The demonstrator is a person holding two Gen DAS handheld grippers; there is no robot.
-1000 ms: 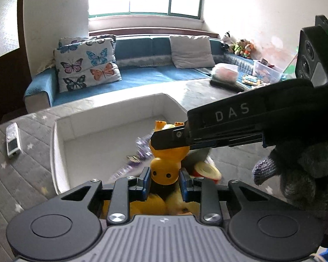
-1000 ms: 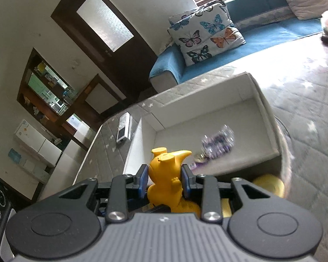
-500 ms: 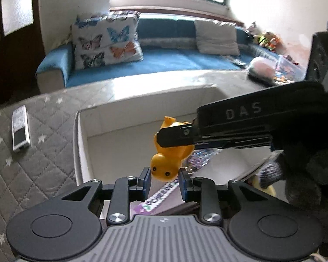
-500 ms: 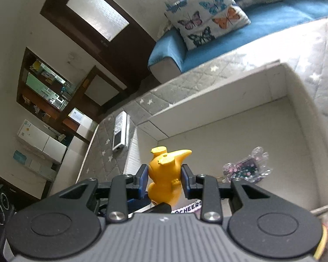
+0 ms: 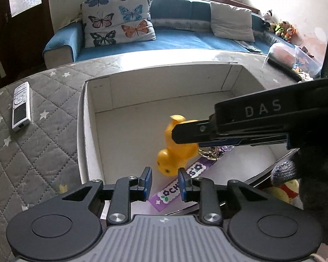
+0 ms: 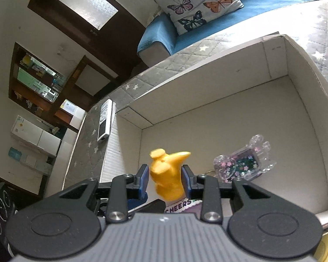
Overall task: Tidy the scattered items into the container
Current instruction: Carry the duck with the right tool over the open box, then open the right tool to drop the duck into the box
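Your right gripper has its jaws pinching the yellow duck toy; the blue pads press on both flanks of the toy, which sticks out ahead of the jaws. In your left wrist view that same gripper reaches in from the right side, with the duck hanging head-down below its tip, over the floor of the white box.

Your left gripper has its jaws spread with nothing between the pads. The duck's head sits just ahead of them and is clear of both pads. Directly beyond and under those jaws lies a purple strip with white lettering, flat on the floor of the box; in the right wrist view the same strip peeks out just under the pinched duck.

To the right of your right jaws, a clear glittery keychain rests on the box floor, near the duck but apart from it.

Left of both sets of jaws, outside the box, a white remote lies on the grey quilted surface. Far beyond the jaws stands a blue sofa with a butterfly-print cushion. At the lower right of your left wrist view, a gloved hand holds the right gripper, with a yellow plush toy partly hidden below it.
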